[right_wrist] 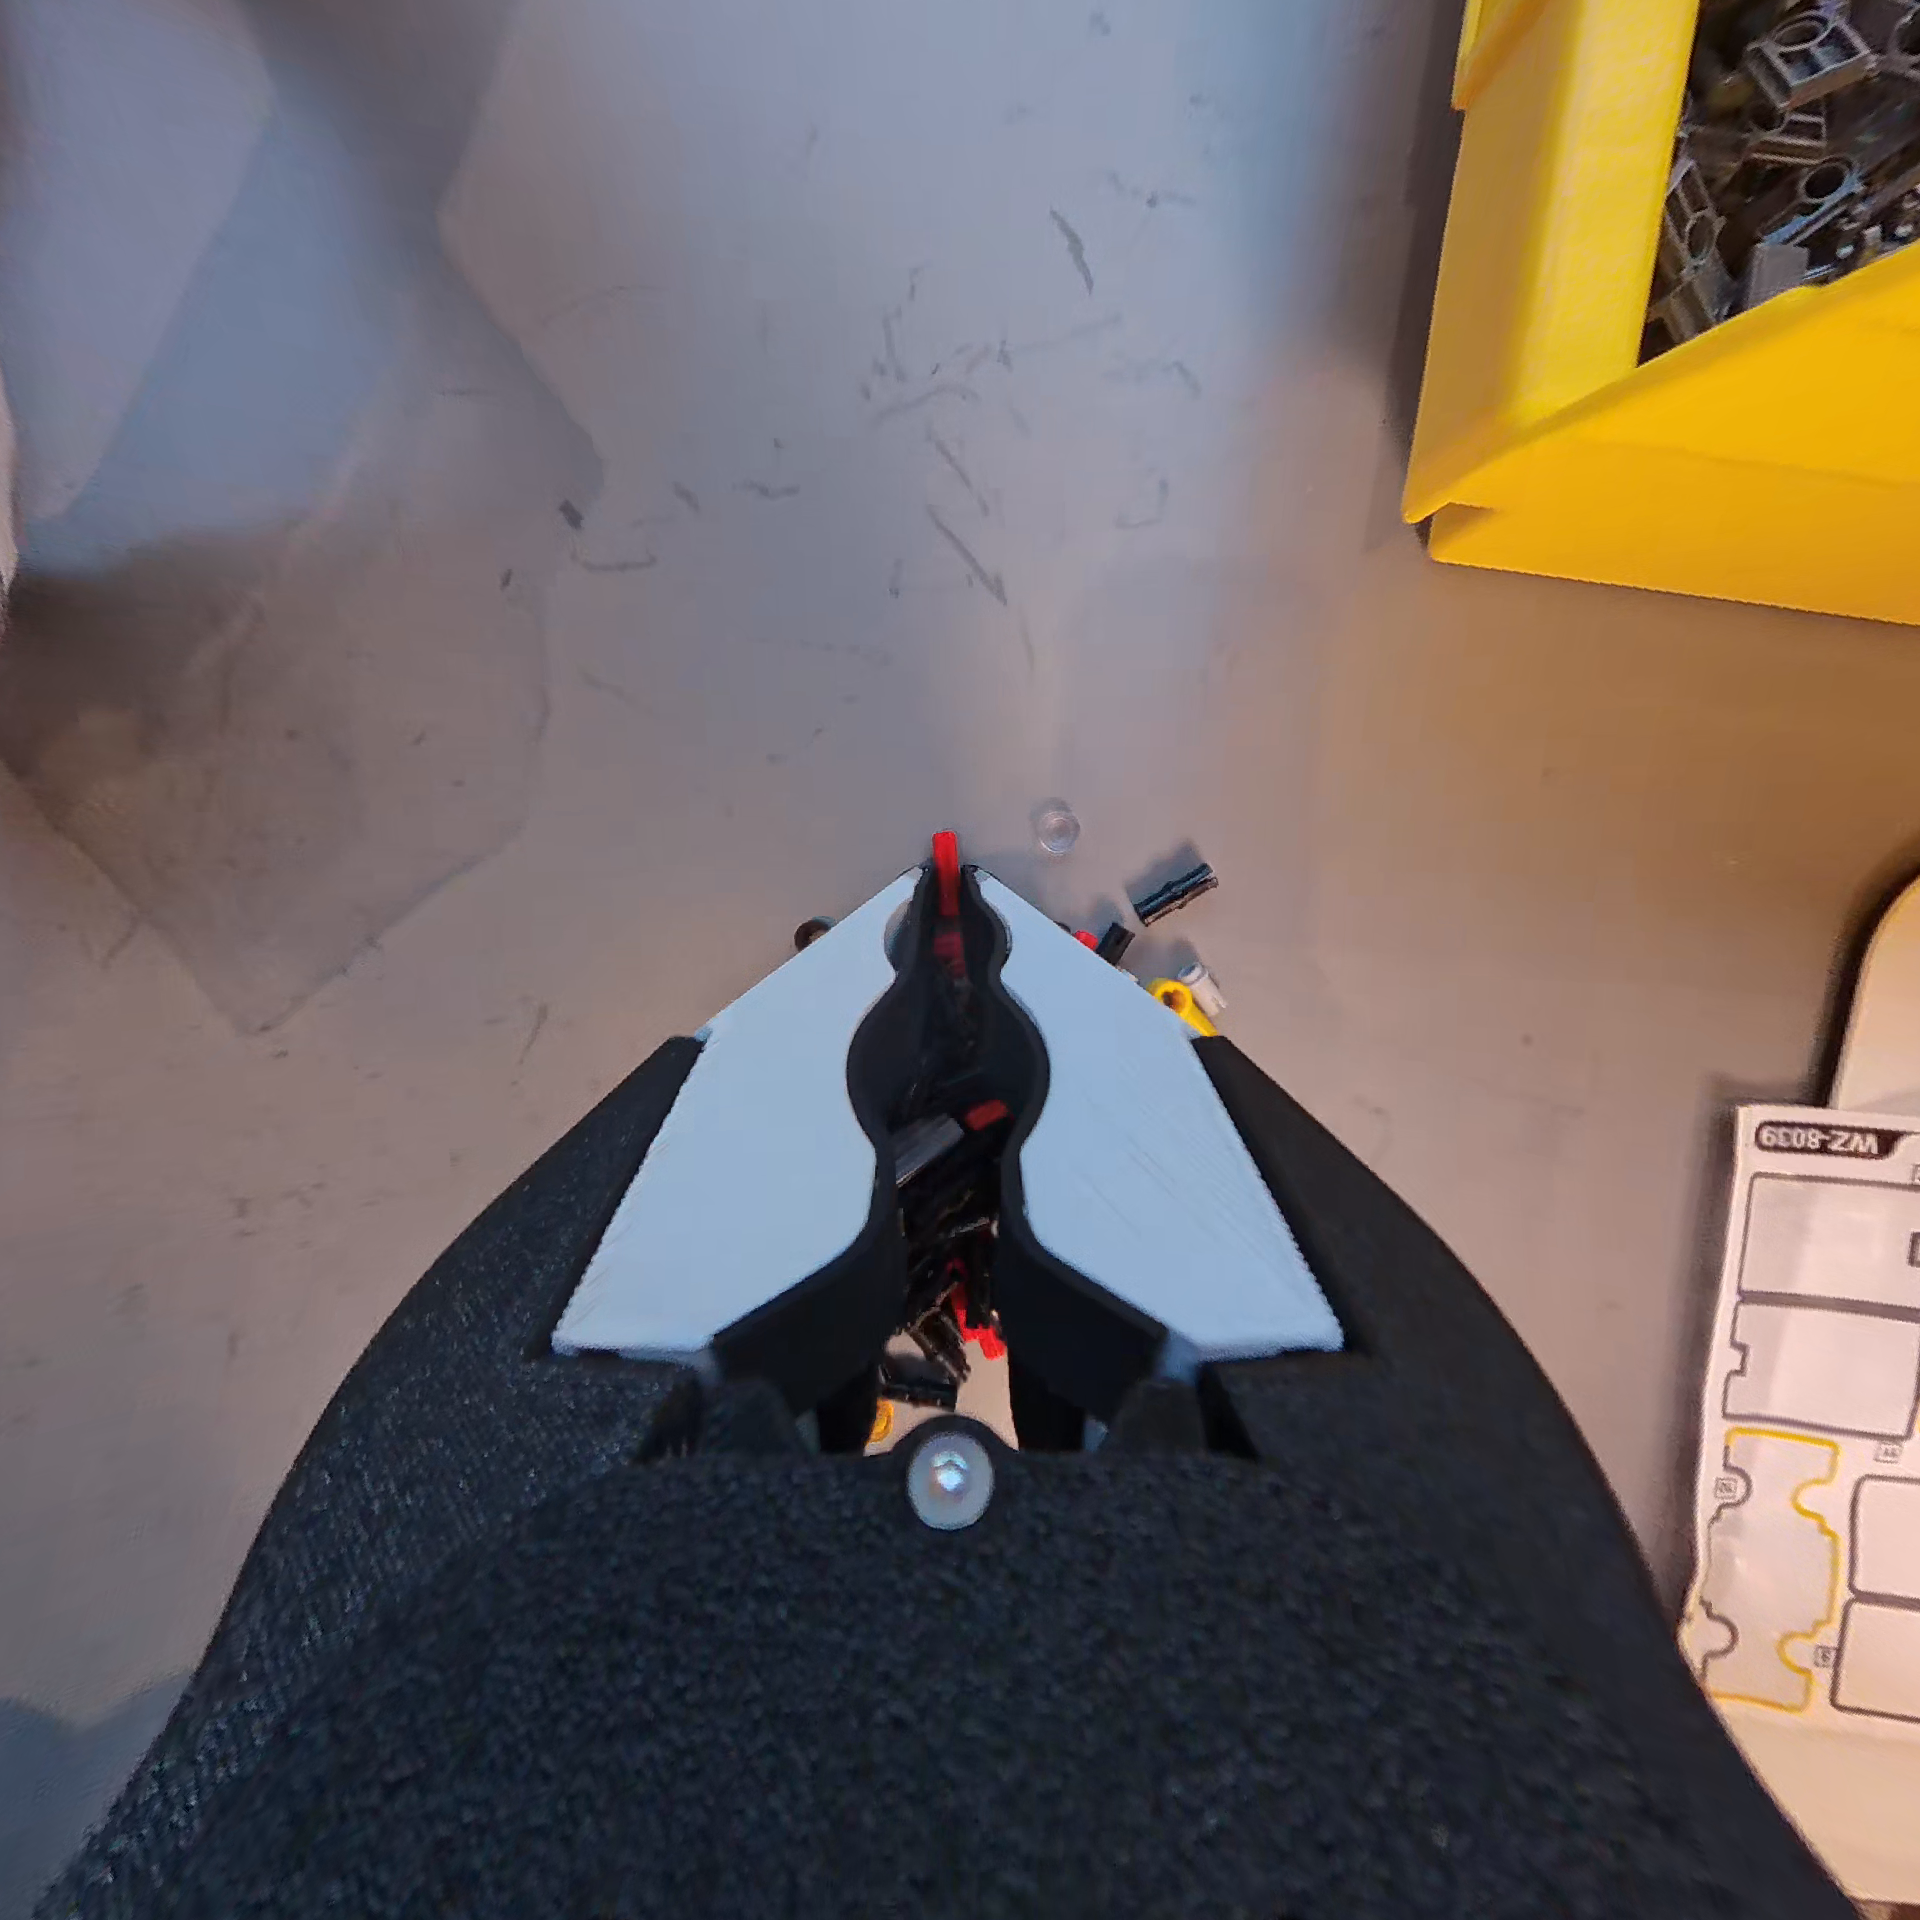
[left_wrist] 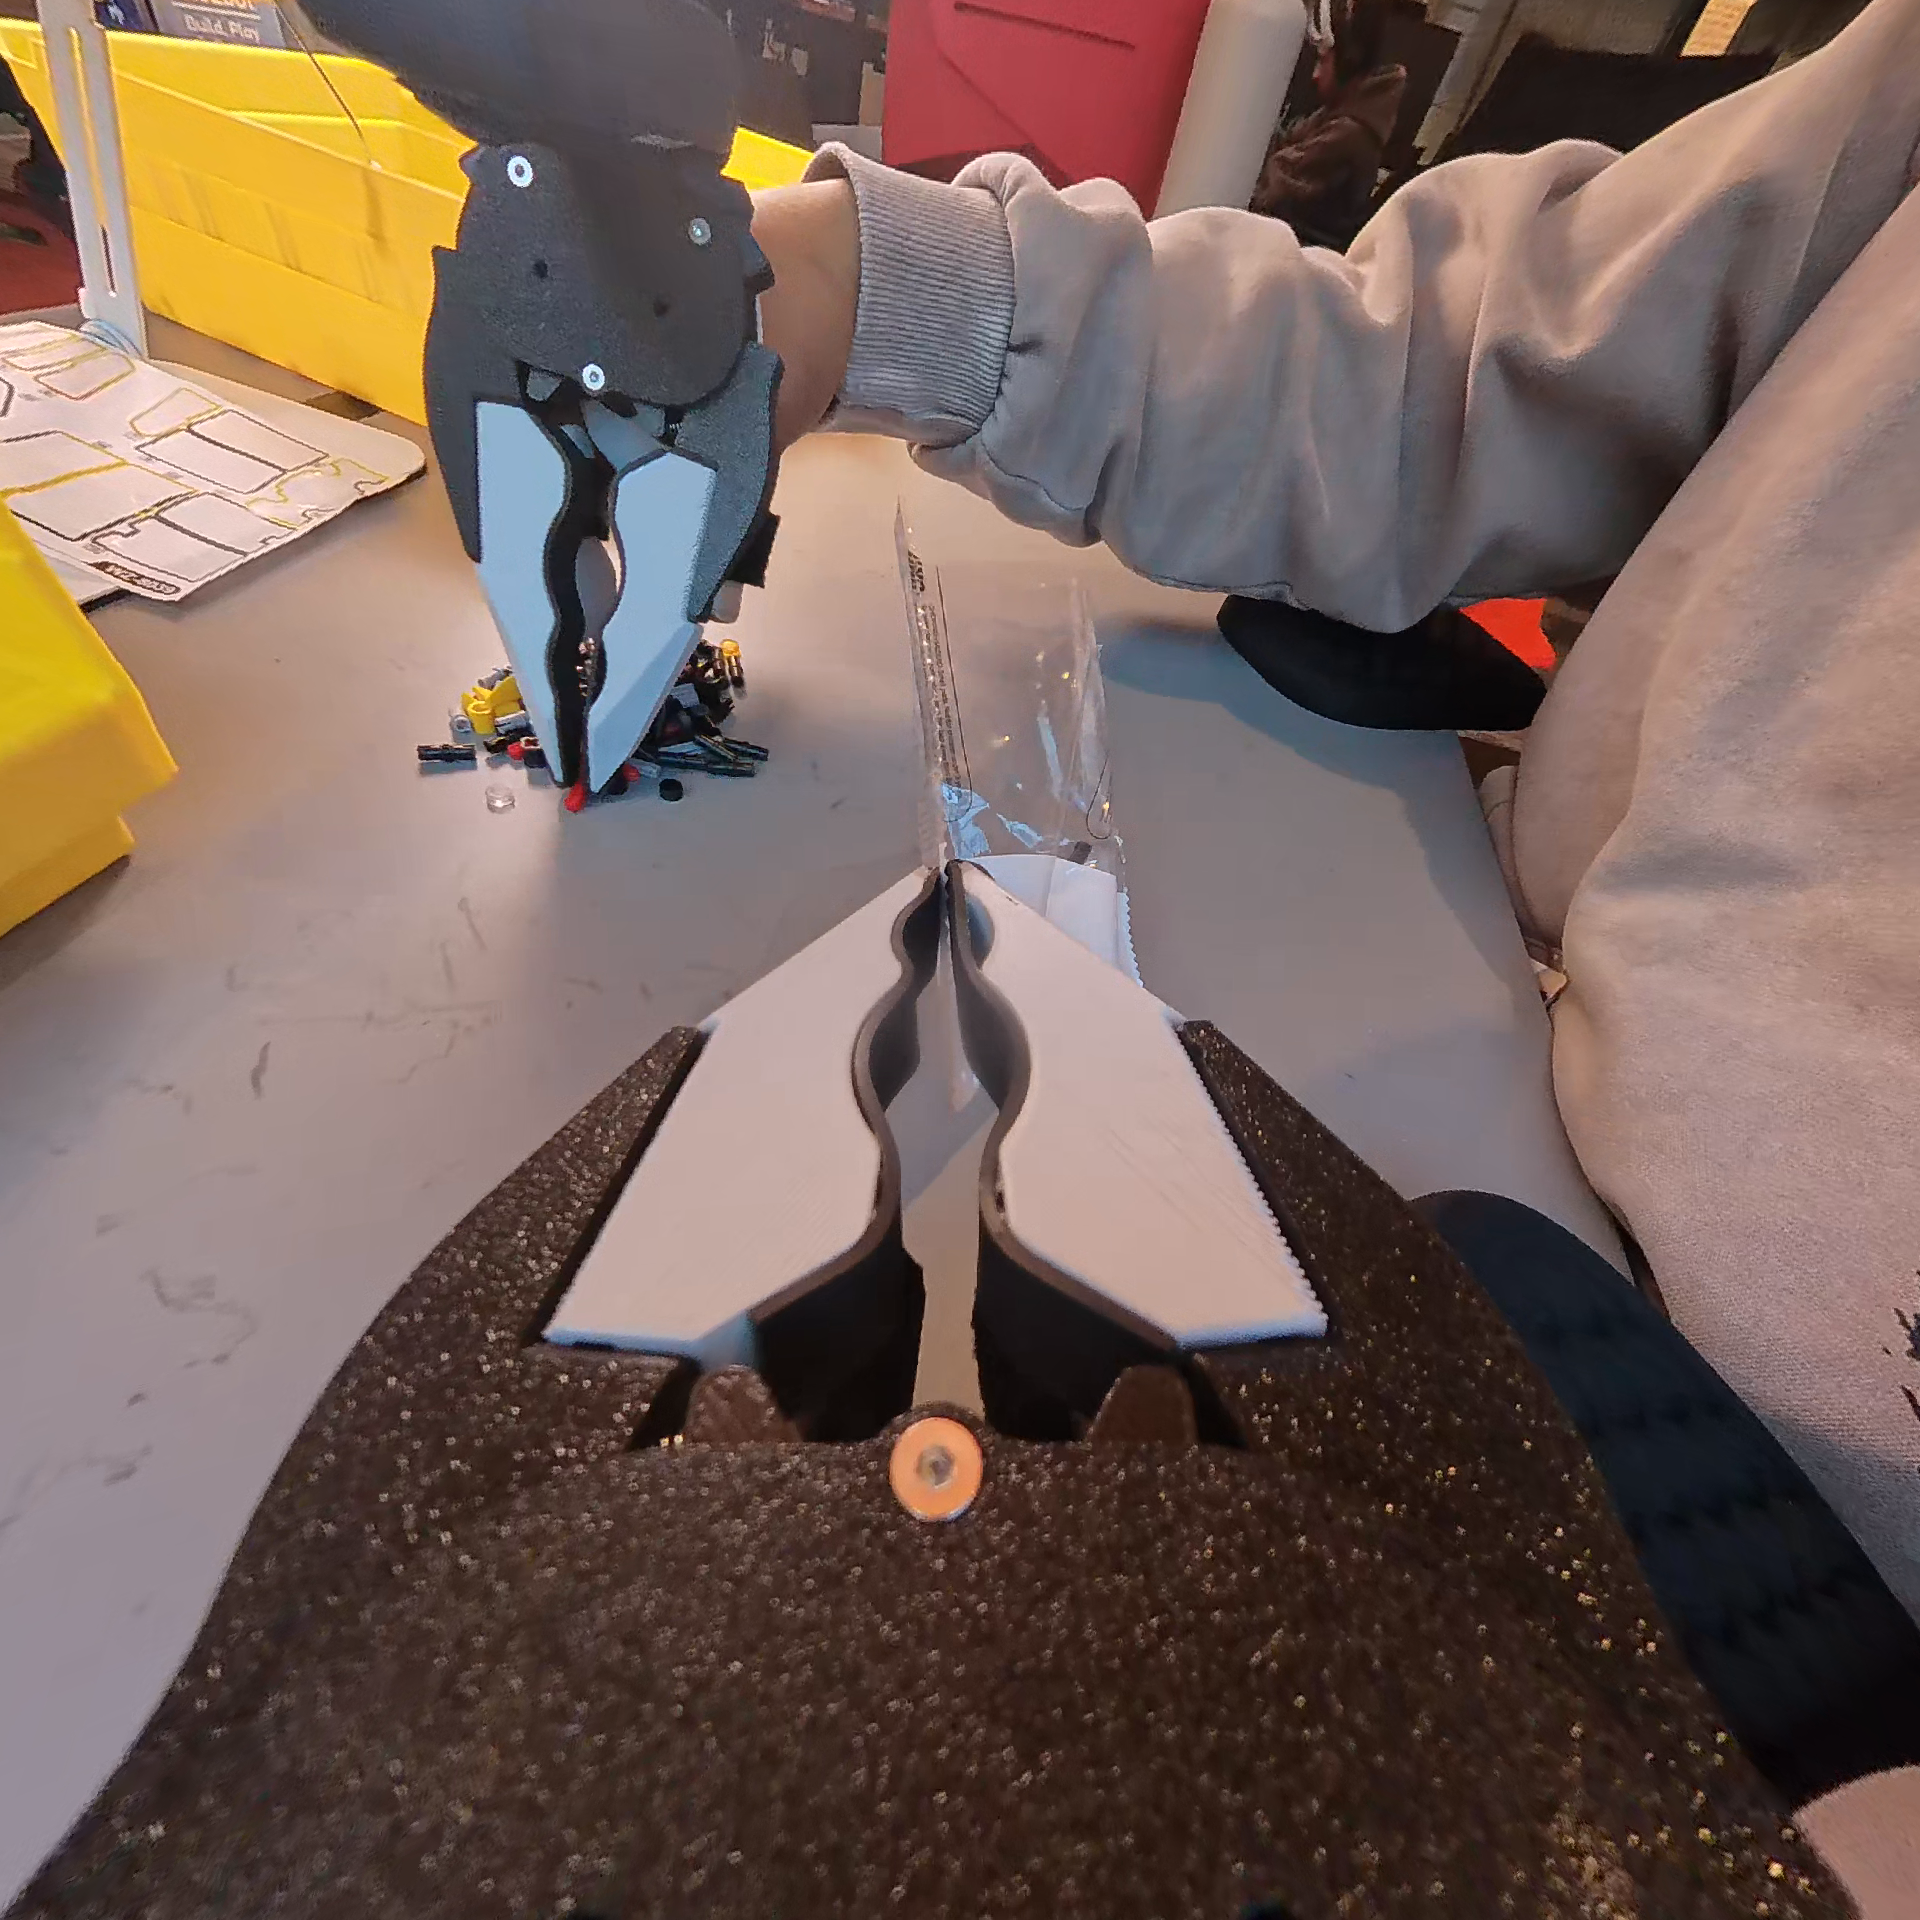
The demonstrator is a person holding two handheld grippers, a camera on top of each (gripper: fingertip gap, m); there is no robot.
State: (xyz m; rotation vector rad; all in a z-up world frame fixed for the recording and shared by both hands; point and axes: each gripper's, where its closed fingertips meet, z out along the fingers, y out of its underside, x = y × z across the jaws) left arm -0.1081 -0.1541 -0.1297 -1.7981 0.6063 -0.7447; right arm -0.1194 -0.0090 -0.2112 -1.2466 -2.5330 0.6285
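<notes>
Right gripper on red pin; yellow bin of grey bricks

Red pin, yellow bins

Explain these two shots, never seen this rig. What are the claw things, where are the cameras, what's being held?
No robot here: a person holds a two-finger hand gripper in each hand, each carrying a wide-angle camera that looks along its fingers.

The left wrist view shows the left gripper shut on a clear plastic bag. Farther off, the right gripper, held by a grey-sleeved arm, points down into a pile of small building-toy pieces on the grey table.

The right wrist view looks down that gripper: it is shut on a small red pin. Nearby lie a clear round stud, a yellow bin of grey parts and a printed sheet.
</notes>
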